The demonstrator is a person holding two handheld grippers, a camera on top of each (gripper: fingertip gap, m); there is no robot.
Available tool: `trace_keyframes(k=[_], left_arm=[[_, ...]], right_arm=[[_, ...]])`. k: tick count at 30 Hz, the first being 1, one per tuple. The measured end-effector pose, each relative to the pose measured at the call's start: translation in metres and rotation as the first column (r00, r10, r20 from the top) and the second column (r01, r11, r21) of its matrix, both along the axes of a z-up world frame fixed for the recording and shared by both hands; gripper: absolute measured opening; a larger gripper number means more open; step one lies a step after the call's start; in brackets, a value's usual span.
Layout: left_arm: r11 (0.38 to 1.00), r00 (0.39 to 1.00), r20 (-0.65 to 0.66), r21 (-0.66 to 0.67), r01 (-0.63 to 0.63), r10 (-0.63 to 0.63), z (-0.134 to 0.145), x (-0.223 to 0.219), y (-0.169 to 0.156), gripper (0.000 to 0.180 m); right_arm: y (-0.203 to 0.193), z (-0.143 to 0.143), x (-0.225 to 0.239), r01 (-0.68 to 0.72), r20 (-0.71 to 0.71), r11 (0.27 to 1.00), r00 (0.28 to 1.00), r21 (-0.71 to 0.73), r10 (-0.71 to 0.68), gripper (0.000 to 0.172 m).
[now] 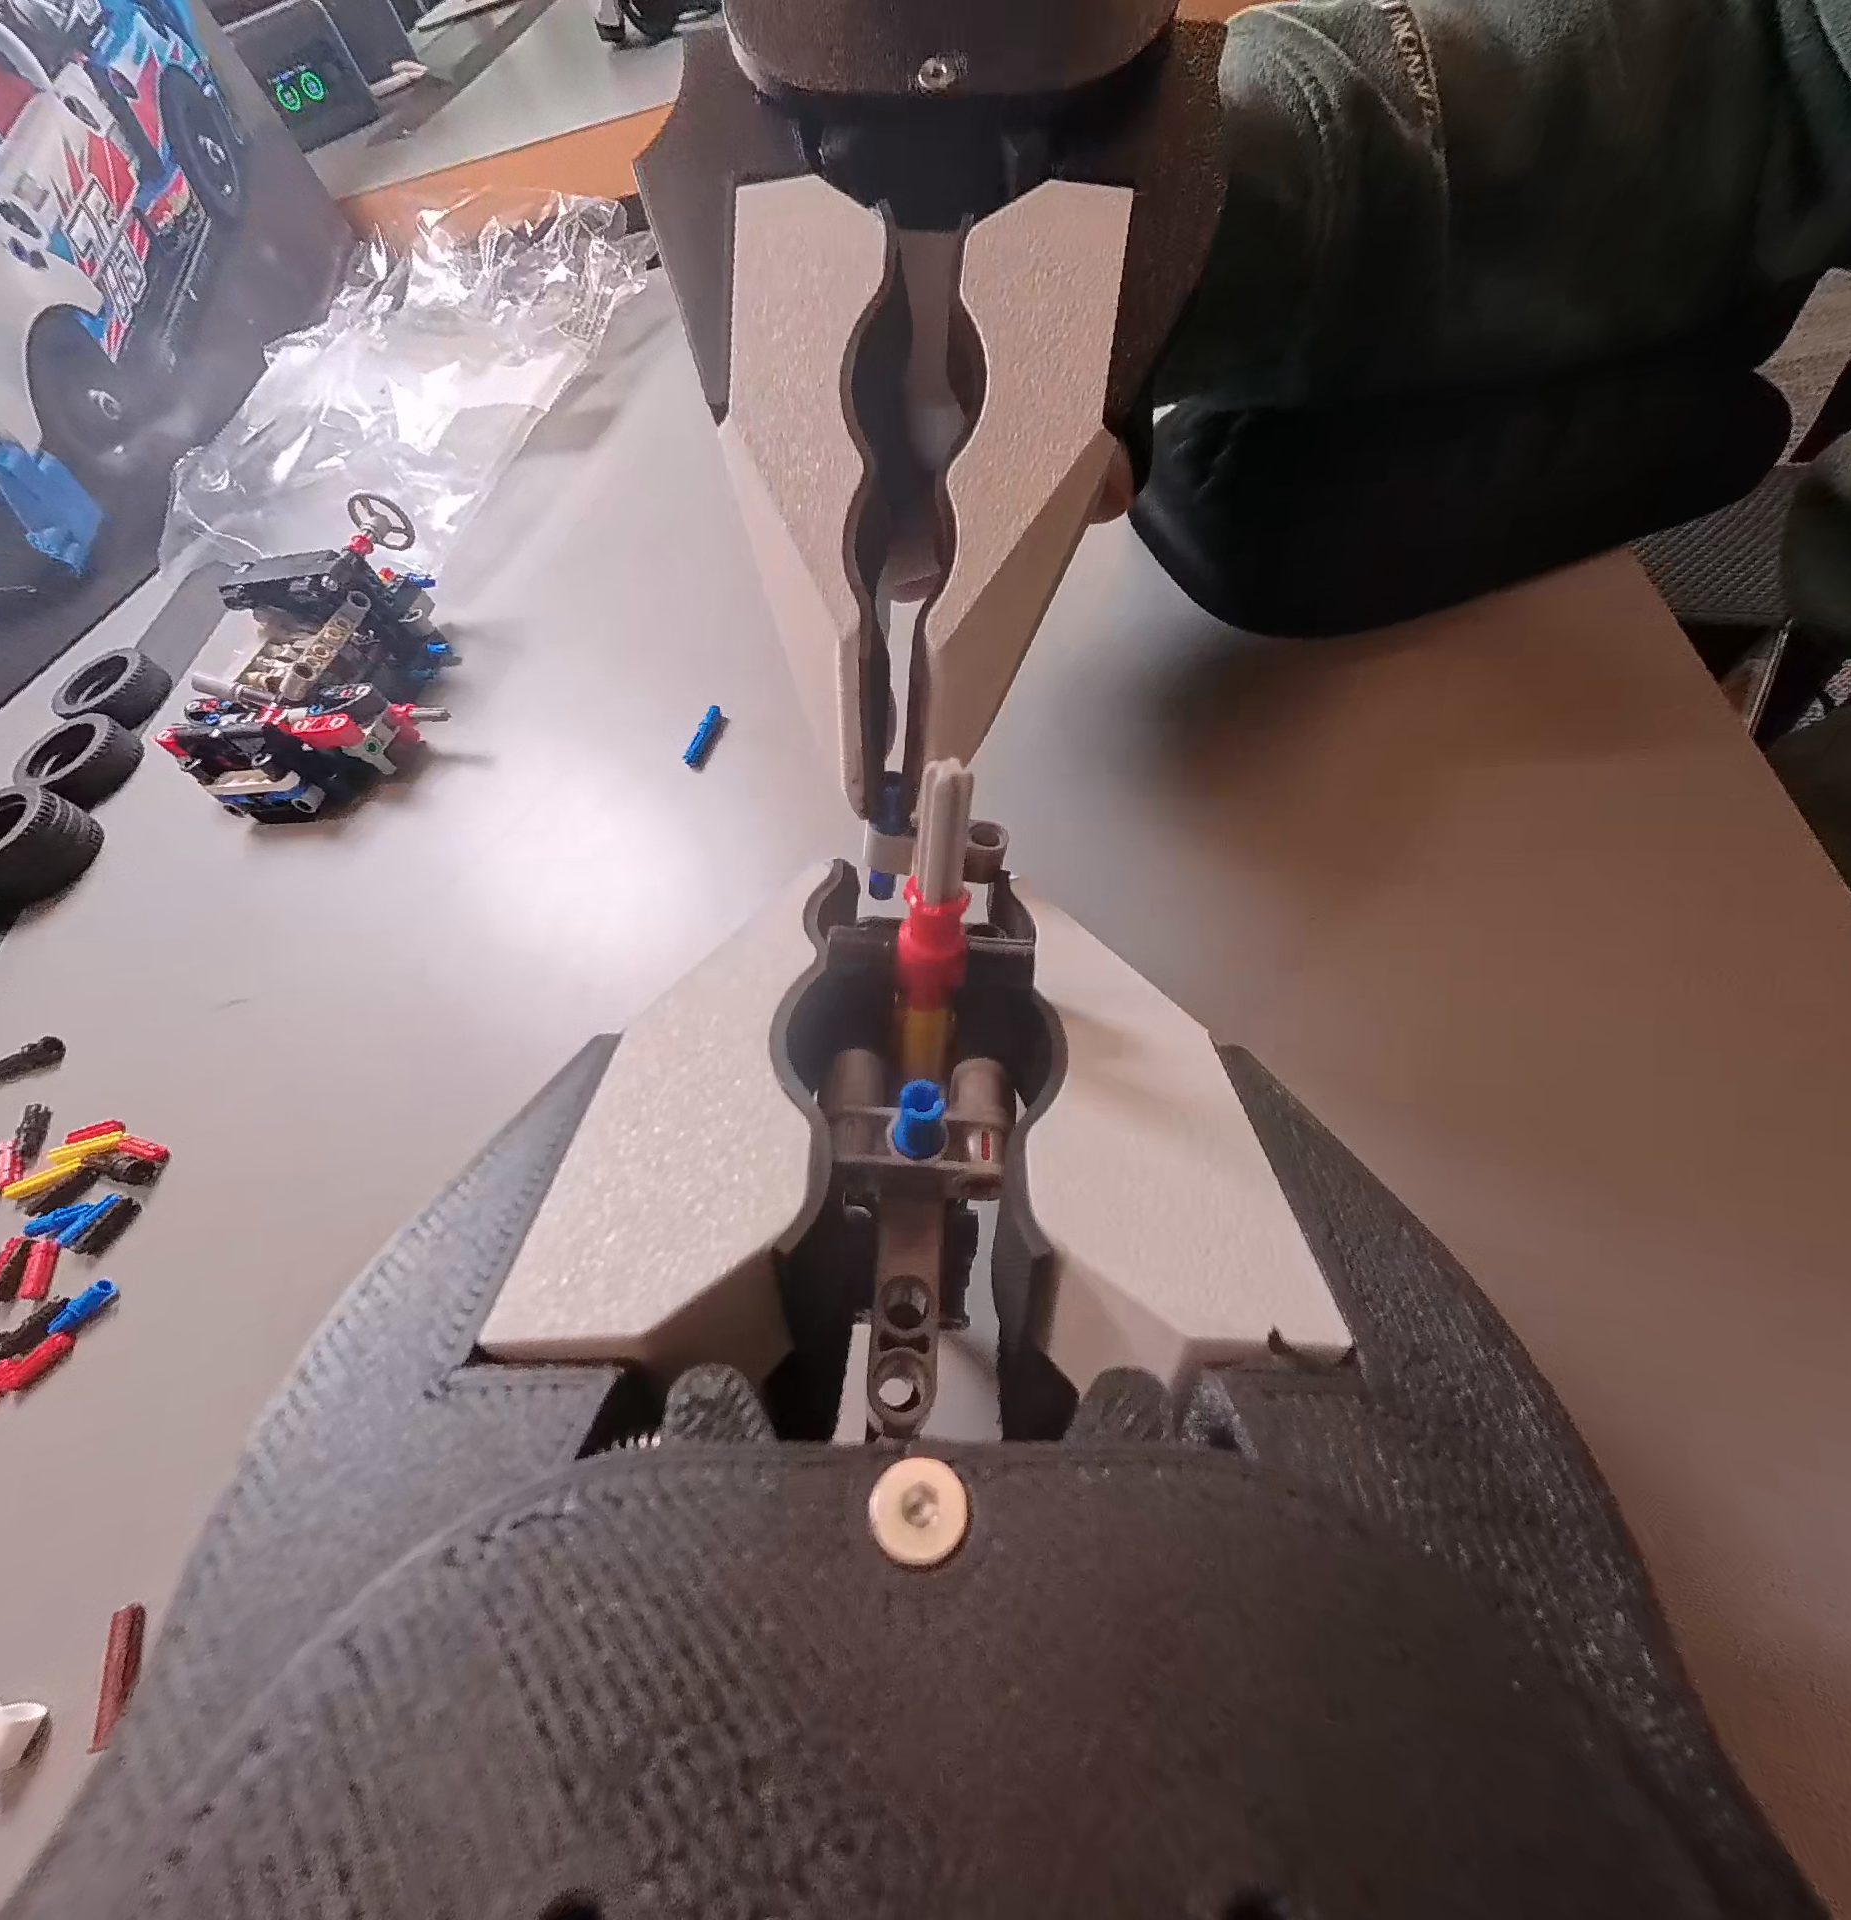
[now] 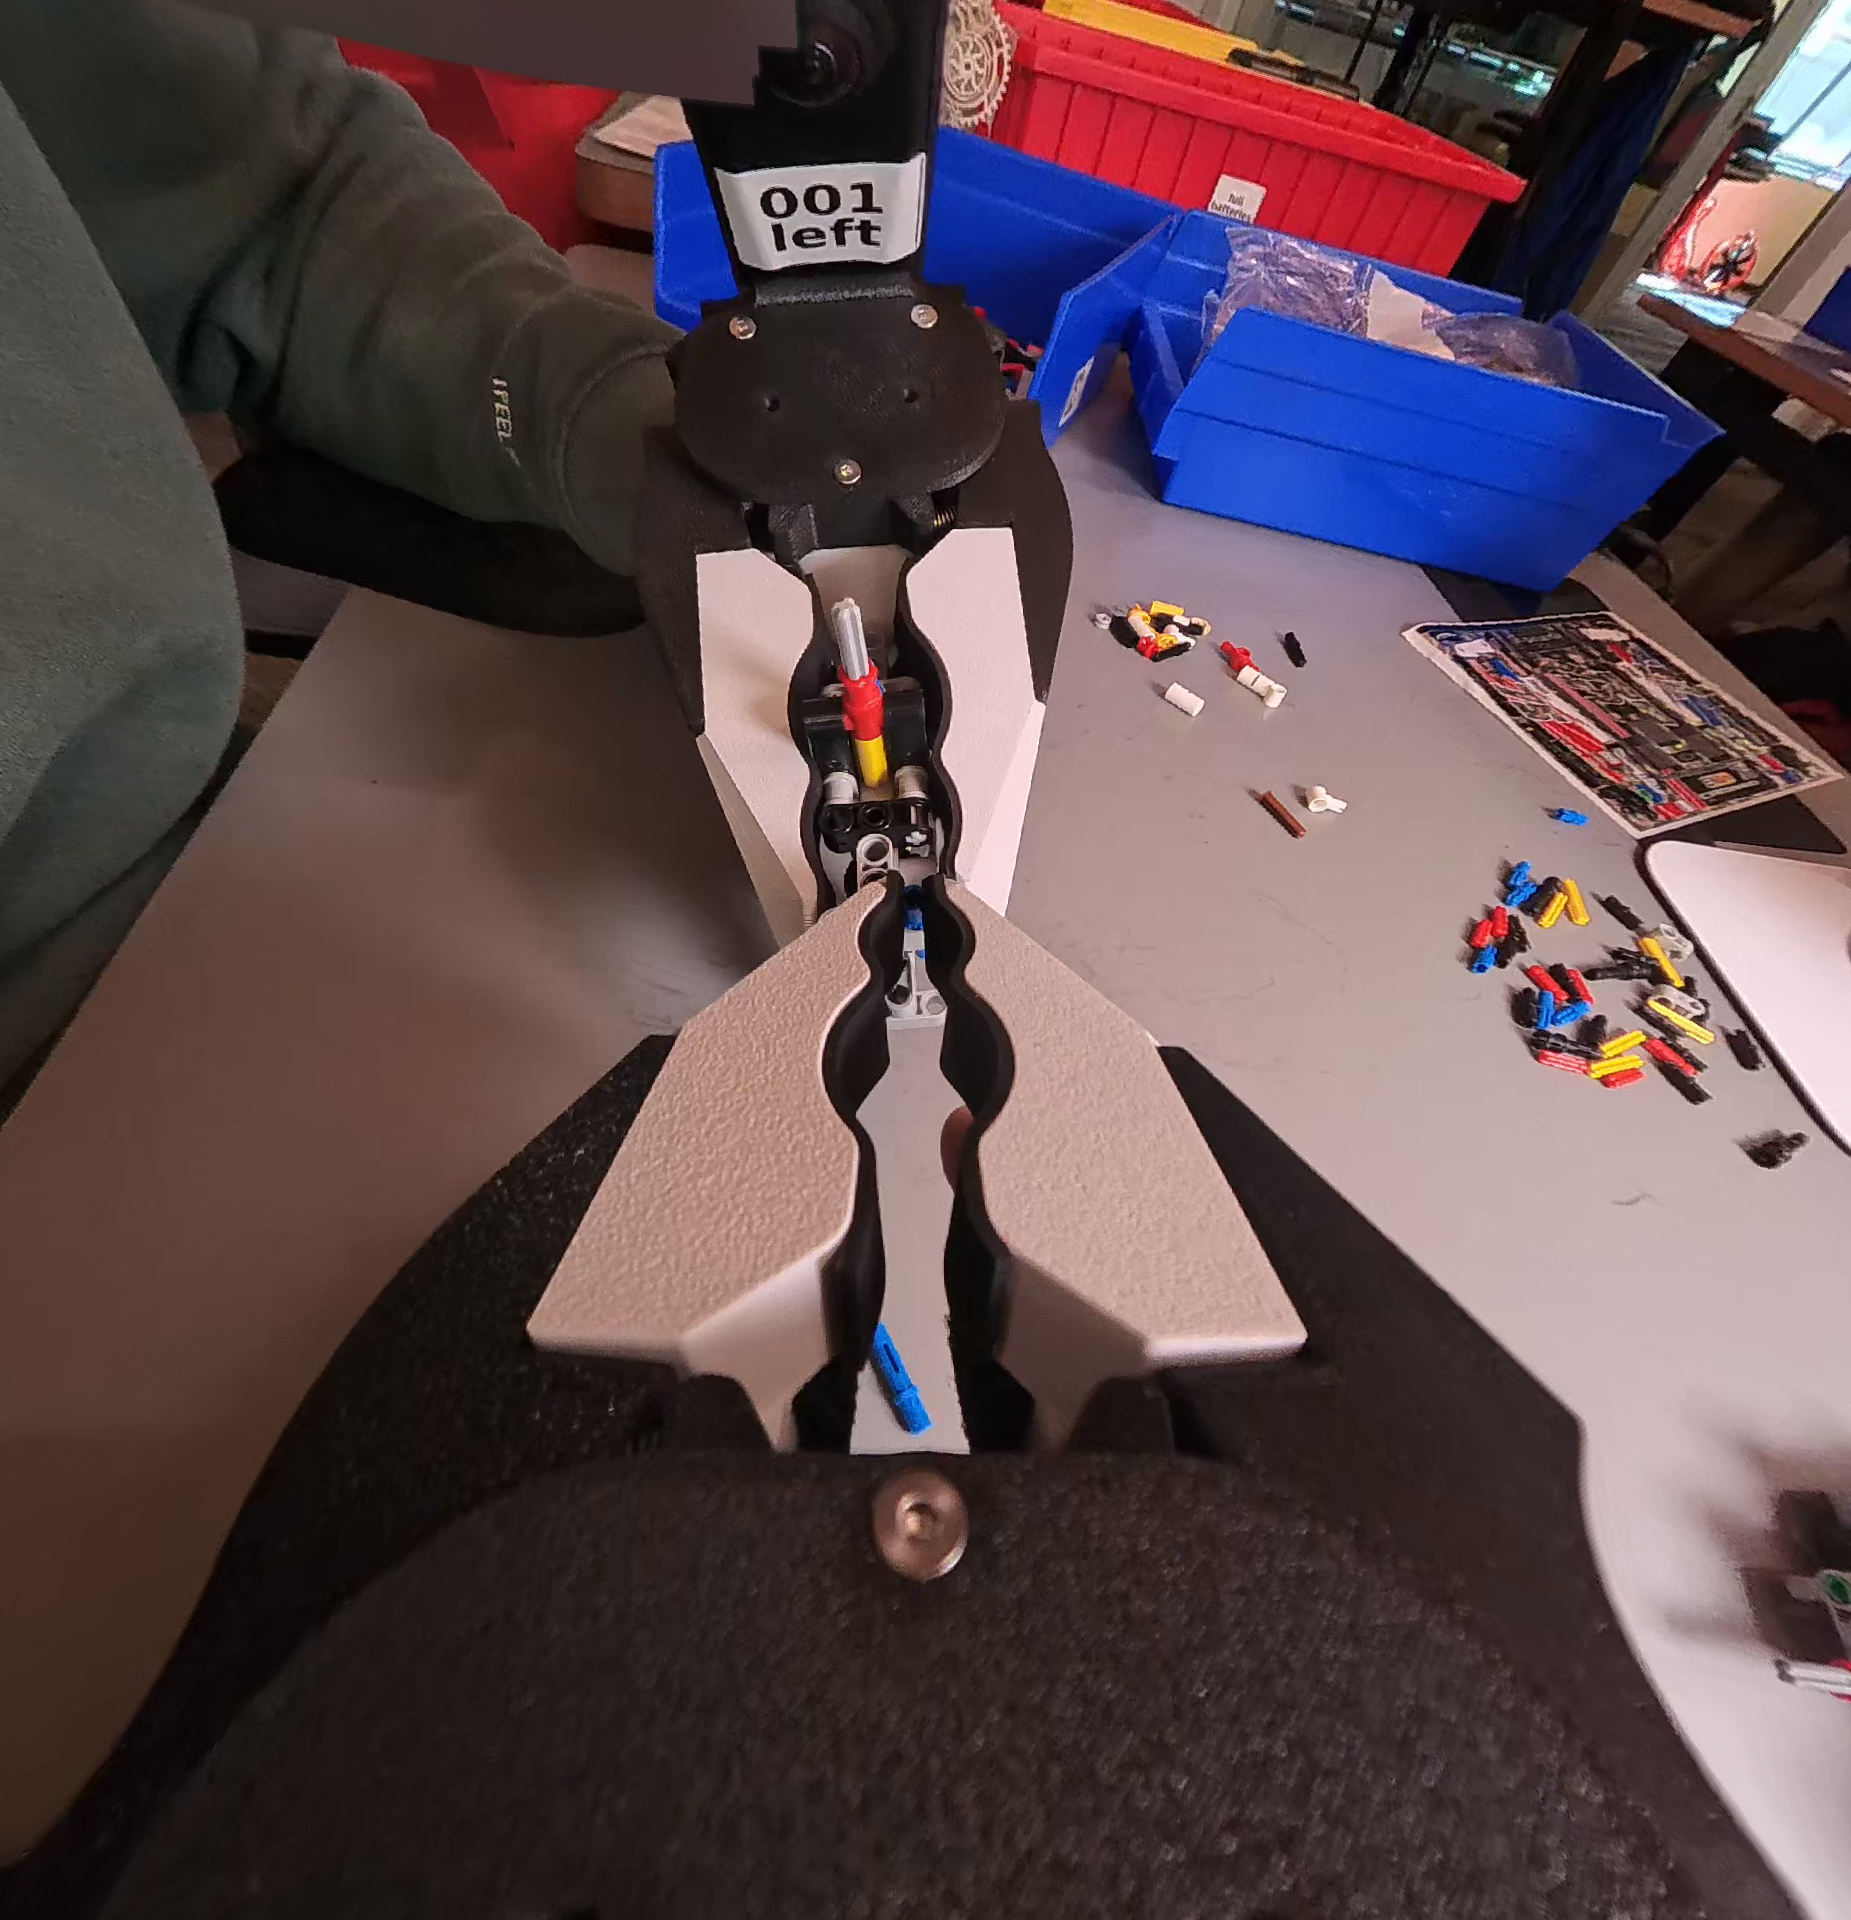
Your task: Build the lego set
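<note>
In the left wrist view my left gripper (image 1: 926, 904) is shut on a small dark brick assembly (image 1: 916, 1132) with a red bush (image 1: 931, 951), a yellow part, a blue pin and a grey axle (image 1: 945, 821) sticking forward. My right gripper (image 1: 890, 795) comes in from above, tip to tip with it. It is shut on a small light grey connector with a blue pin (image 1: 885, 847), just left of the axle. In the right wrist view my right gripper (image 2: 908, 896) pinches that connector (image 2: 916, 987) at its tips, right before the left gripper (image 2: 885, 868) and its assembly (image 2: 869, 758).
A partly built model chassis (image 1: 308, 675), tyres (image 1: 79, 727), loose pins (image 1: 59, 1195), a lone blue pin (image 1: 703, 736) and a clear bag (image 1: 412, 343) lie on the grey table (image 1: 485, 987). Blue bins (image 2: 1420, 447), a printed sheet (image 2: 1617, 717) and more pins (image 2: 1586, 997) lie to the right. My left and right fingertips are right by each other.
</note>
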State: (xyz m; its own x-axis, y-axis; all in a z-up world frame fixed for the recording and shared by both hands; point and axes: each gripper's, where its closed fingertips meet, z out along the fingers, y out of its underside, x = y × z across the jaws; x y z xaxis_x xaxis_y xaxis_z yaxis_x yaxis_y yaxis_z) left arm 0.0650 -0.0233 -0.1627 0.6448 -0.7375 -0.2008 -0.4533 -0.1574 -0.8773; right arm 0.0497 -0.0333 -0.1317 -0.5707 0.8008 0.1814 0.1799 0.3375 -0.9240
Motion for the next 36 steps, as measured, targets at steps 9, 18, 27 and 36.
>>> trace_keyframes(k=[9, 18, 27, 36], left_arm=[[0.998, 0.997, 0.078, 0.058, 0.017, -0.021, 0.01, 0.003, -0.004, 0.027], [1.0, 0.998, 0.059, 0.001, 0.023, -0.023, 0.002, 0.003, -0.006, 0.026], [0.997, 0.991, -0.112, 0.023, -0.071, 0.073, -0.014, -0.024, 0.006, 0.026], [0.998, 0.999, -0.006, 0.042, -0.04, 0.041, 0.001, -0.018, 0.006, 0.025]], right_arm=[[-0.005, -0.006, -0.004, -0.012, 0.006, 0.999, 1.0, -0.045, 0.012, 0.002], [-0.005, -0.011, -0.003, -0.013, 0.016, 0.998, 1.0, -0.069, 0.014, 0.002], [0.005, 0.04, 0.008, -0.044, -0.133, 0.979, 0.991, -0.2, 0.018, 0.001], [0.003, 0.031, -0.002, 0.001, -0.098, 0.988, 0.995, -0.154, -0.016, 0.002]])
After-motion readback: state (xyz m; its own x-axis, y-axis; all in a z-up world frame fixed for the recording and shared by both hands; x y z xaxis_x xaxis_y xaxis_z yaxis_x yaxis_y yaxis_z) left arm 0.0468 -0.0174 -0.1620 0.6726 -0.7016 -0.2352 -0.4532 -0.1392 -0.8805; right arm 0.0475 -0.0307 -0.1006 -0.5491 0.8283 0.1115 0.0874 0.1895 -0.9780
